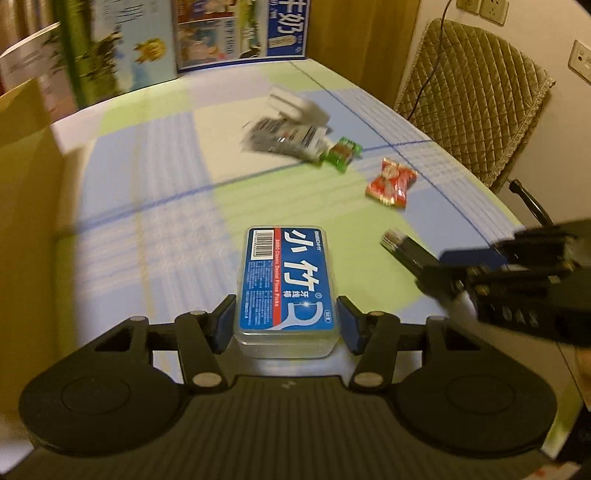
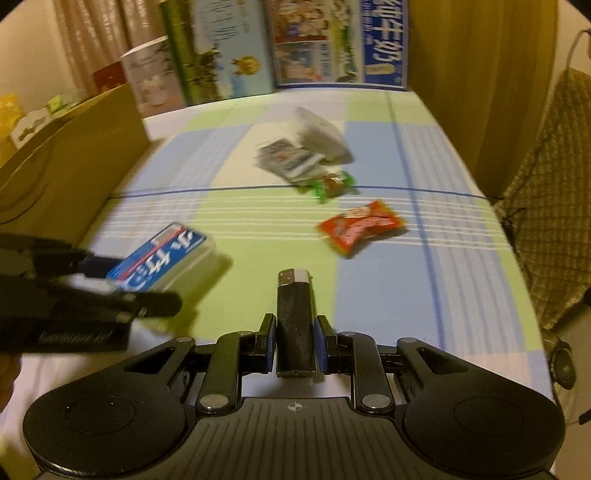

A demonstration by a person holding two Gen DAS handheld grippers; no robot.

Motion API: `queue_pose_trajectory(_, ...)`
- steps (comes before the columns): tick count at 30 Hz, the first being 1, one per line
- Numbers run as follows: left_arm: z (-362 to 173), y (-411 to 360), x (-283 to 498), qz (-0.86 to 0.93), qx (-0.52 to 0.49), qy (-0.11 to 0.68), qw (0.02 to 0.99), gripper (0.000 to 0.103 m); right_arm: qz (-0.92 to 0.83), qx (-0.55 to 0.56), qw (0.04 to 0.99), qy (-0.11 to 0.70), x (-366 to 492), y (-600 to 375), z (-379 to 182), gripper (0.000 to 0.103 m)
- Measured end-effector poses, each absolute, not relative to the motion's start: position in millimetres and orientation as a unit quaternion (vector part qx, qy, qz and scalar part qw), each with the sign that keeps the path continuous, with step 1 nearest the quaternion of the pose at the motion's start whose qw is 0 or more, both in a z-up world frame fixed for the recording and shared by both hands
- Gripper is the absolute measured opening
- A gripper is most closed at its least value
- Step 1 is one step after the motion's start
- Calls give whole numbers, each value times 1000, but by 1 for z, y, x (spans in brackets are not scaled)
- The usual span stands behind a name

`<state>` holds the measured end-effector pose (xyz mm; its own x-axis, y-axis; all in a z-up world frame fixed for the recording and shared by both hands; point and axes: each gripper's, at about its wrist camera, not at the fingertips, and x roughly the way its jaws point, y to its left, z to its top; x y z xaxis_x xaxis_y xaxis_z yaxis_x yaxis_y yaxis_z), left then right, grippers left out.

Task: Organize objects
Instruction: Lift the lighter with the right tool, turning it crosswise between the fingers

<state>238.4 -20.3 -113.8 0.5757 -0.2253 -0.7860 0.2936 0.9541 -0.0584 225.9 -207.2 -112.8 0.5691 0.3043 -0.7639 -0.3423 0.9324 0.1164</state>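
A clear floss-pick box (image 1: 284,280) with a blue label lies lengthwise between the pads of my left gripper (image 1: 286,325), which is shut on its near end. In the right wrist view the same floss-pick box (image 2: 166,254) hangs tilted above the tablecloth in the left gripper (image 2: 125,284), with its shadow beneath it. My right gripper (image 2: 295,332) is shut on a black lighter (image 2: 295,321) that points forward with its metal head away from me. That lighter (image 1: 402,247) also shows at the right of the left wrist view, sticking out of the right gripper (image 1: 424,266).
On the plaid tablecloth (image 1: 166,240) lie a red candy (image 1: 391,181), a green candy (image 1: 341,153), a grey packet (image 1: 284,138) and a white box (image 1: 303,107). A cardboard box (image 1: 26,166) stands at the left, cartons (image 1: 240,29) at the back, a quilted chair (image 1: 472,92) at the right.
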Motion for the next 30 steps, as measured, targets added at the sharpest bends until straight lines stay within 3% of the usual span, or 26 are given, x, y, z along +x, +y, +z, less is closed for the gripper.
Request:
queue_pose_trajectory(6,-115,-8,207,-128,40,429,893,52,204,-54,878,430,216,-190,-117,20)
queue_pose_trajectory(11,-116,-9,208,-127,33,423,896,52,197,-65,877,434,204,-196,-119,47)
queue_pose_trajectory(30,-121,-4,234,-105,-9,413,905,52,99,-16,909,405,233,-219,-115,49)
